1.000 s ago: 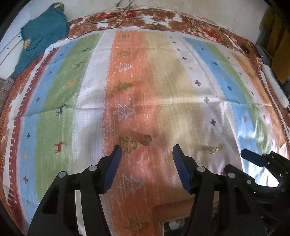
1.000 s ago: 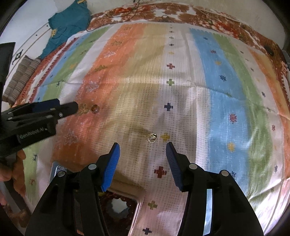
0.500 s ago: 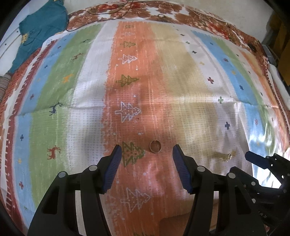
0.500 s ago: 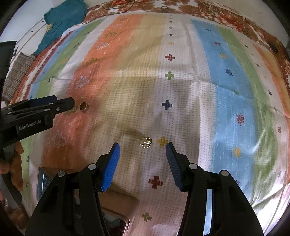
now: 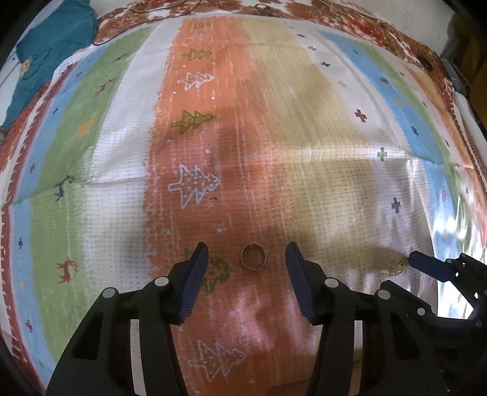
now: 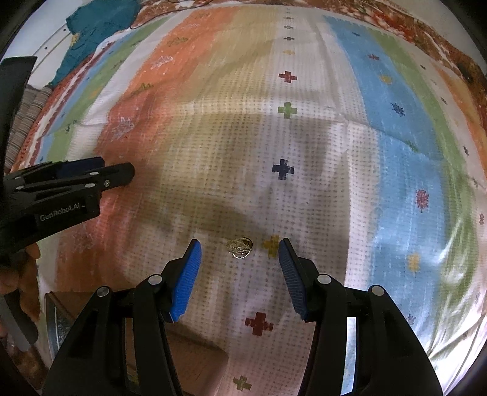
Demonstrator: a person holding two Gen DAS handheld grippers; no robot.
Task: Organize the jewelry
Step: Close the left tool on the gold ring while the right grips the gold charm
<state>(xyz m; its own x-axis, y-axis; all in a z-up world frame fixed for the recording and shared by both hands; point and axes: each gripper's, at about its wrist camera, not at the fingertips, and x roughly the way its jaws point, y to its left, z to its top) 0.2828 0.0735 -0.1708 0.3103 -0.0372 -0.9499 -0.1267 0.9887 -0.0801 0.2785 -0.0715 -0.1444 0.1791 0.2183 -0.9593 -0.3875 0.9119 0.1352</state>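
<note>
A plain gold ring (image 5: 253, 256) lies on the orange stripe of the striped bedspread (image 5: 304, 128). My left gripper (image 5: 246, 252) is open, low over the cloth, with the ring between its blue fingertips. A small ornate gold ring (image 6: 239, 246) lies on the pale stripe. My right gripper (image 6: 240, 248) is open with this ornate ring between its fingertips. The ornate ring also shows in the left wrist view (image 5: 397, 268), beside the right gripper's blue fingertip (image 5: 426, 264). The left gripper shows from the side in the right wrist view (image 6: 115, 175).
A brown box (image 6: 194, 362) with a metal edge sits at the near left, under my right gripper. A teal garment (image 5: 45, 51) lies at the far left edge of the bed. A dark cable (image 5: 131, 9) runs along the far border.
Both grippers have moved forward and down, so each ring now lies between a pair of open fingertips. The box has slid out of the left wrist view.
</note>
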